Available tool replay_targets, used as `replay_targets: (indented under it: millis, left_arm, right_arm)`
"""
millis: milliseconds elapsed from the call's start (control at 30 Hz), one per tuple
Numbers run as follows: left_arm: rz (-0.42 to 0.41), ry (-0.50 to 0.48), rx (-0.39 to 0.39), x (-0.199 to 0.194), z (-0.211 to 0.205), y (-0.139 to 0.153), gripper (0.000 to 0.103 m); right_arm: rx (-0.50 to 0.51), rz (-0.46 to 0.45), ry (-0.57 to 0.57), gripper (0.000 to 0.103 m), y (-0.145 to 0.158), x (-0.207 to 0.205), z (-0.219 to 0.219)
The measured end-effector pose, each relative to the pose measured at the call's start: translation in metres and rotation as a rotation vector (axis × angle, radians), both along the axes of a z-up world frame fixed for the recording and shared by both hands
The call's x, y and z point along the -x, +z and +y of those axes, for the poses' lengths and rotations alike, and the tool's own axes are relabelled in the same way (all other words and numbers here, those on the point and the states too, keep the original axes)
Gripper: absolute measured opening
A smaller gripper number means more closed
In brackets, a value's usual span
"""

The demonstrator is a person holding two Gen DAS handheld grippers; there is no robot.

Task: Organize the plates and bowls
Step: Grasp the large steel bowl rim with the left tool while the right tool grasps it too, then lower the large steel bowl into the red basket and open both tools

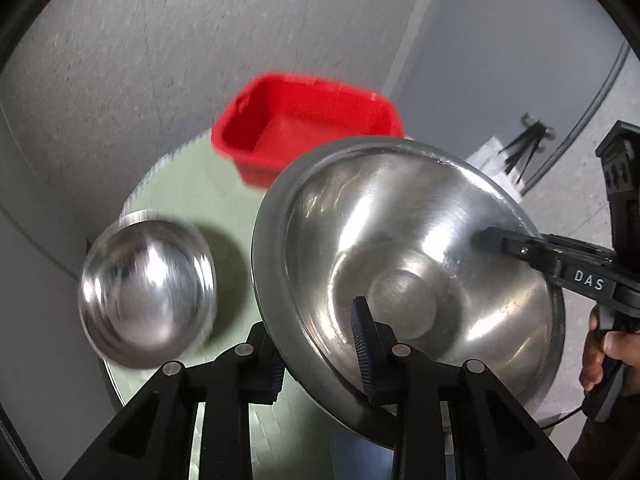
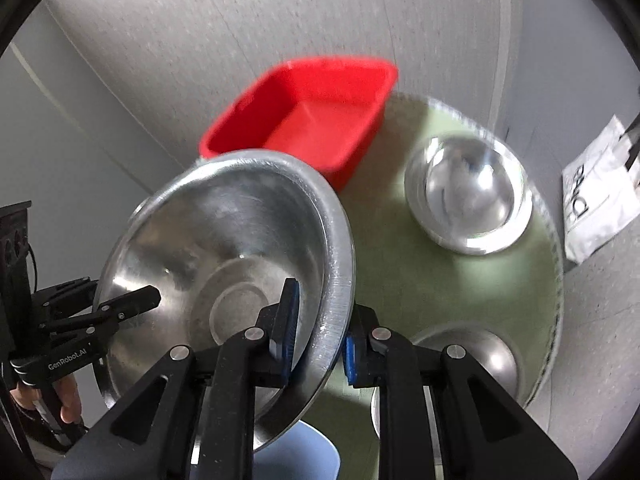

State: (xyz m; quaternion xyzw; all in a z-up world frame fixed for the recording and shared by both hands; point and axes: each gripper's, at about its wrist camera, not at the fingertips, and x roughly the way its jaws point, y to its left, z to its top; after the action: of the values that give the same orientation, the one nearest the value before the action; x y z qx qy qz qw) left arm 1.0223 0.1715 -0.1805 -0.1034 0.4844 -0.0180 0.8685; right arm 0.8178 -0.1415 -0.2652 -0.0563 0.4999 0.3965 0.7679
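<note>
Above the round green table (image 2: 460, 280), you hold the large shallow steel bowl (image 1: 400, 260) tilted, left gripper (image 1: 316, 356) and right gripper (image 2: 320, 340) each clamped on opposite rims. Risk: uneven pull lets the slick rim slip, dropping it onto the small steel bowl (image 1: 146, 292) beside the red plastic tub (image 1: 312, 128).

Both wrist views look down close from opposite sides, sharing the large steel bowl (image 1: 408, 276) and red bin (image 2: 304, 116).
</note>
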Motion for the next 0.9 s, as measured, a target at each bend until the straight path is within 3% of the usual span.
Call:
replay_targets:
  millis: [167, 233, 300, 400, 500, 667, 767, 900]
  left_arm:
    - [-0.086, 0.005, -0.024, -0.051, 0.022, 0.026, 0.026]
    - [-0.112, 0.003, -0.045, -0.08, 0.035, 0.03, 0.026]
    - [-0.107, 0.0, -0.018, -0.104, 0.046, 0.029, 0.026]
    - [-0.08, 0.004, 0.011, -0.145, 0.068, 0.015, 0.025]
    - [-0.029, 0.02, -0.031, -0.174, 0.082, -0.006, 0.025]
    - [0.019, 0.027, -0.044, -0.194, 0.108, -0.041, 0.024]
    - [0.04, 0.023, -0.068, -0.207, 0.115, -0.055, 0.024]
    - [0.06, 0.035, -0.075, -0.225, 0.118, -0.067, 0.028]
  right_arm:
    - [-0.035, -0.099, -0.034, 0.019, 0.029, -0.033, 0.03]
    - [-0.049, -0.096, -0.052, 0.02, 0.03, -0.053, 0.044]
    - [-0.063, -0.066, -0.08, 0.02, 0.021, -0.08, 0.062]
    - [-0.072, -0.033, -0.114, 0.02, 0.01, -0.106, 0.081]
    - [-0.036, -0.018, -0.13, 0.021, -0.007, -0.12, 0.095]
    - [0.022, -0.046, -0.139, 0.024, -0.026, -0.123, 0.115]
    - [0.075, -0.099, -0.141, 0.025, -0.031, -0.119, 0.124]
    - [0.114, -0.097, -0.151, 0.028, -0.044, -0.122, 0.129]
